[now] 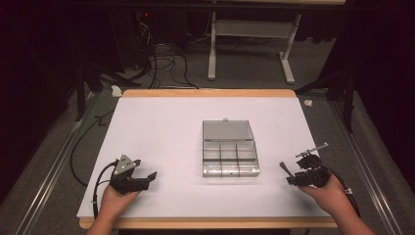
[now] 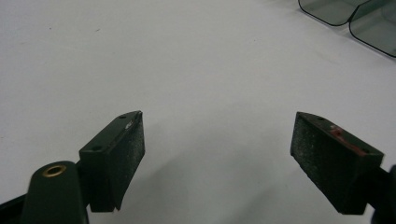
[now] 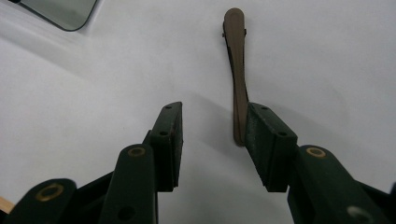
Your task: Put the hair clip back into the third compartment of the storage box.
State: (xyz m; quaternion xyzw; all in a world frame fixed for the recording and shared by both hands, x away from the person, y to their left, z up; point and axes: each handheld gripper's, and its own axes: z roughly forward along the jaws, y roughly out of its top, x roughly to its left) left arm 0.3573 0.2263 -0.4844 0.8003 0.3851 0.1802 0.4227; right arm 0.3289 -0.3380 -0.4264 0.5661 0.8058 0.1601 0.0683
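**Brown piece at the right gripper's jaw, box open at mid-table**

White sheeting is spread over the wooden table (image 1: 205, 93), and a dark floor with cables is seen beyond its far edge. At the table's middle a clear compartment box (image 1: 230, 159) is set with its lid (image 1: 228, 130) laid back toward the far edge. Near the front left corner the left gripper (image 2: 217, 140) is held with its jaws spread wide and nothing between them. Near the front right edge the right gripper (image 3: 212, 140) is held with its jaws parted; a slim brown piece (image 3: 236, 70) lies against the inner face of one jaw, its long axis running straight ahead, past the jaw tips. It is not clamped. The right gripper is judged the nearer one; the box lies off toward the table's middle from it.
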